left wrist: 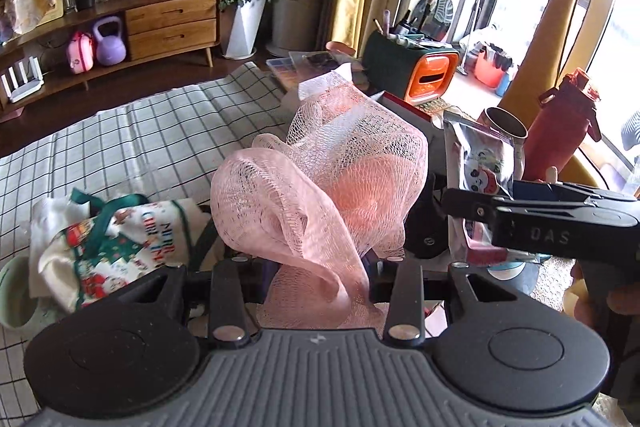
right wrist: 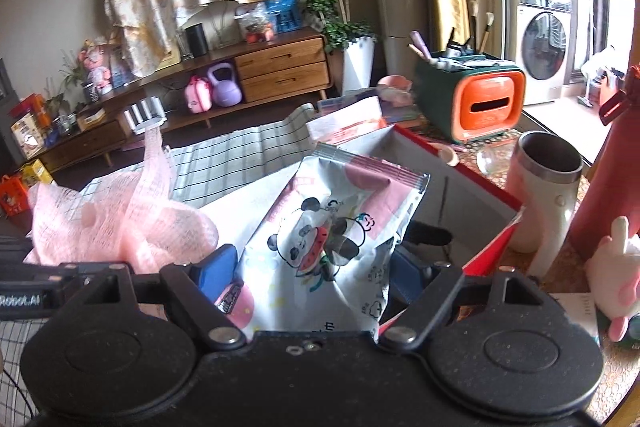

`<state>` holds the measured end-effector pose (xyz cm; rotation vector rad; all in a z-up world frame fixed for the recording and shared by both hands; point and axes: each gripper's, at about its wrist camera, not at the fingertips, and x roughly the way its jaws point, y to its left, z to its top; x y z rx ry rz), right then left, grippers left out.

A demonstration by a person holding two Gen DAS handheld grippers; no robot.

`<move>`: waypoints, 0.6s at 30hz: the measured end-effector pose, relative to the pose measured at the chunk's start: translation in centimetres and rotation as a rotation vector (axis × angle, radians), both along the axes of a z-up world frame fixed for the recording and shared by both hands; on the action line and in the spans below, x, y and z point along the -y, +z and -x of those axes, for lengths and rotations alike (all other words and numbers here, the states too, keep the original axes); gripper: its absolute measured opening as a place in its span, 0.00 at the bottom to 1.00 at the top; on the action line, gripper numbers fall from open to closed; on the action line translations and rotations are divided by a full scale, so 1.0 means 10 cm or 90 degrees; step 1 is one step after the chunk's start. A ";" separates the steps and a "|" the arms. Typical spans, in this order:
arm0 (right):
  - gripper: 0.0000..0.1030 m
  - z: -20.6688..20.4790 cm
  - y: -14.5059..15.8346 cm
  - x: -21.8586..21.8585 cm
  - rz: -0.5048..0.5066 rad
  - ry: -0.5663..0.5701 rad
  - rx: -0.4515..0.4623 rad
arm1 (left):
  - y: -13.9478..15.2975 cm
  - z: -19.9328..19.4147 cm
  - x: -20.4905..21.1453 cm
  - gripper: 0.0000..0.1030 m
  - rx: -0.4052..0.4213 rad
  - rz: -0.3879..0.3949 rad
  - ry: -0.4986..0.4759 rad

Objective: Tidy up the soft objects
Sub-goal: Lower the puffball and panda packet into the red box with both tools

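Left hand-held gripper (left wrist: 320, 267): clenched on a pink mesh bath pouf (left wrist: 320, 195). The netting billows up from between the jaws and fills the centre of the left wrist view; the pads themselves are hidden under it.

Right hand-held gripper (right wrist: 316, 267): jaws set wide, grasping a soft wipes packet (right wrist: 332, 239) printed with pandas and a watermelon slice. Blue pads (right wrist: 216, 267) press its left side; the right pad is mostly hidden behind the packet. The packet stands up between the fingers, tilted toward 1 o'clock.

In the right wrist view the pouf sits at 9 o'clock of the packet, just beside it. In the left wrist view the packet and the right hand-held gripper come in from 3 o'clock.

Behind the packet, at 12 to 2 o'clock: an open red-edged box (right wrist: 460, 179) on the bench. The packet is in front of the box; whether it is over the opening, cannot tell.

Checked cloth (left wrist: 120, 131) covers the bench at 10 o'clock. A Christmas-print fabric bag (left wrist: 116, 247) lies on it at 8 o'clock of the pouf.

Steel tumbler (right wrist: 544, 187) and red bottle (right wrist: 612, 163) stand at 3 o'clock of the box.
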<state>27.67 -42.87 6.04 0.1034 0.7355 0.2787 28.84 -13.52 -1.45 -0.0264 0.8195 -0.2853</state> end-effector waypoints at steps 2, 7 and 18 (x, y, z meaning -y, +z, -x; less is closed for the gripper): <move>0.79 -0.10 -0.03 0.08 0.003 -0.013 -0.002 | -0.01 -0.08 0.08 0.38 -0.002 0.000 -0.002; 0.79 -0.33 -0.12 0.21 0.012 -0.040 -0.005 | -0.06 -0.29 0.28 0.38 -0.014 0.017 -0.008; 0.79 -0.89 -0.33 0.29 0.043 -0.047 -0.042 | -0.36 -0.70 0.67 0.38 -0.052 0.004 -0.025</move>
